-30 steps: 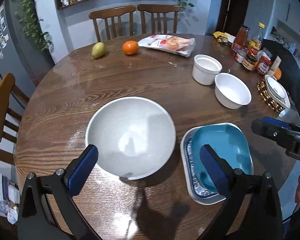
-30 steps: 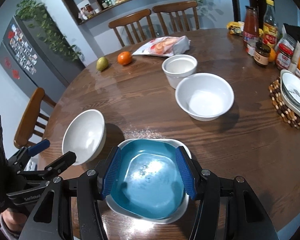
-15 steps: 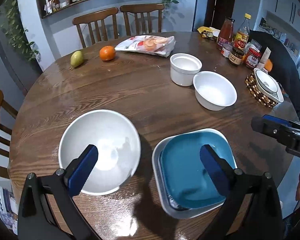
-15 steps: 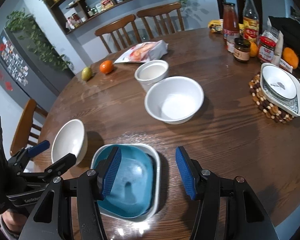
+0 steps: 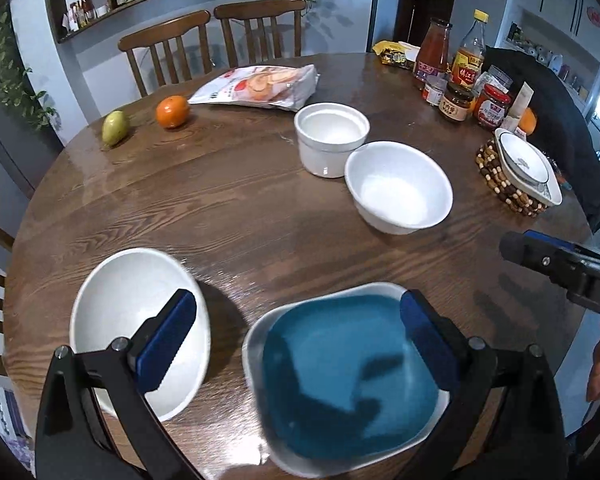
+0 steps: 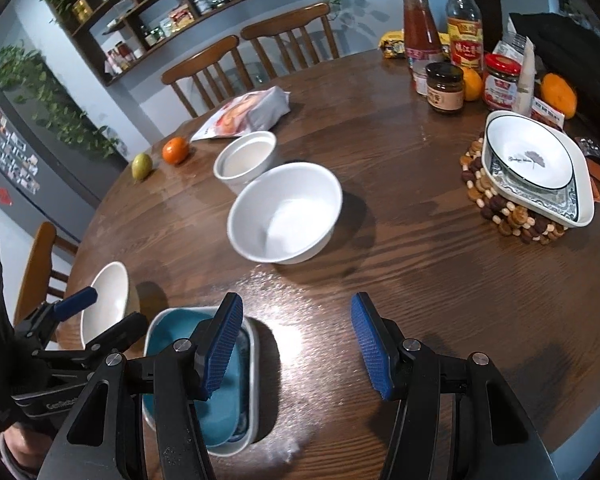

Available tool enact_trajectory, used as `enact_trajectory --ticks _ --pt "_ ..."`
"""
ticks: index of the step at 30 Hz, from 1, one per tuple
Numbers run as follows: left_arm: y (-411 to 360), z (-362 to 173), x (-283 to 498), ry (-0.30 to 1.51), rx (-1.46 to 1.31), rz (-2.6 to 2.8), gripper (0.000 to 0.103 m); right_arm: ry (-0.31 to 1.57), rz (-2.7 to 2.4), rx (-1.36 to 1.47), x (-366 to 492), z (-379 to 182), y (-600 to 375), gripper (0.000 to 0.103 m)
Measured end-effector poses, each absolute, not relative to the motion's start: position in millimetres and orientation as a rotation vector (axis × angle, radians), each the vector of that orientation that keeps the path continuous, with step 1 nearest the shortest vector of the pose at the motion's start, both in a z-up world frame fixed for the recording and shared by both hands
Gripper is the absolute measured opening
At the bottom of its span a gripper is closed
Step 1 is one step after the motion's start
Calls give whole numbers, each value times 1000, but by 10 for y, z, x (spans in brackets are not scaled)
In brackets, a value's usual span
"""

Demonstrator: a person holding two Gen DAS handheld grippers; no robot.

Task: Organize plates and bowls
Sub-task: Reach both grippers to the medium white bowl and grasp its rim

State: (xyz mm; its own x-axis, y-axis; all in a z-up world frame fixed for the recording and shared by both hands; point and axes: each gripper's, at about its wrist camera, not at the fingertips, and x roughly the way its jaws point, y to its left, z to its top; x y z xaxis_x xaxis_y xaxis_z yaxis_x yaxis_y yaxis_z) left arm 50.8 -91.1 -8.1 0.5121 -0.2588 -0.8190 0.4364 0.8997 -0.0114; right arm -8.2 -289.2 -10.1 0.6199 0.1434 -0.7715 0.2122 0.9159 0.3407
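Bowls total three white (image 5: 398,186) plus one blue (image 5: 350,376); left gripper (image 5: 298,334) and right gripper (image 6: 296,344) fingers spread, empty.

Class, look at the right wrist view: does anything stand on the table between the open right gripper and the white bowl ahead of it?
Nothing visible does. Between the right gripper and the white bowl lies only bare table. The blue dish sits off to the gripper's left, outside that path.

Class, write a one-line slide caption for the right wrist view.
Open right gripper over the wooden table, facing a white bowl; blue dish at left.
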Motion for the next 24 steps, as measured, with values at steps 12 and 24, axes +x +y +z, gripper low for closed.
enact_trajectory --ticks 12,24 --pt "-1335 -208 866 963 210 -365 102 941 -50 429 255 -269 -3205 57" --pt "-1664 -370 1147 975 242 -292 102 961 -15 413 669 -427 -3441 57"
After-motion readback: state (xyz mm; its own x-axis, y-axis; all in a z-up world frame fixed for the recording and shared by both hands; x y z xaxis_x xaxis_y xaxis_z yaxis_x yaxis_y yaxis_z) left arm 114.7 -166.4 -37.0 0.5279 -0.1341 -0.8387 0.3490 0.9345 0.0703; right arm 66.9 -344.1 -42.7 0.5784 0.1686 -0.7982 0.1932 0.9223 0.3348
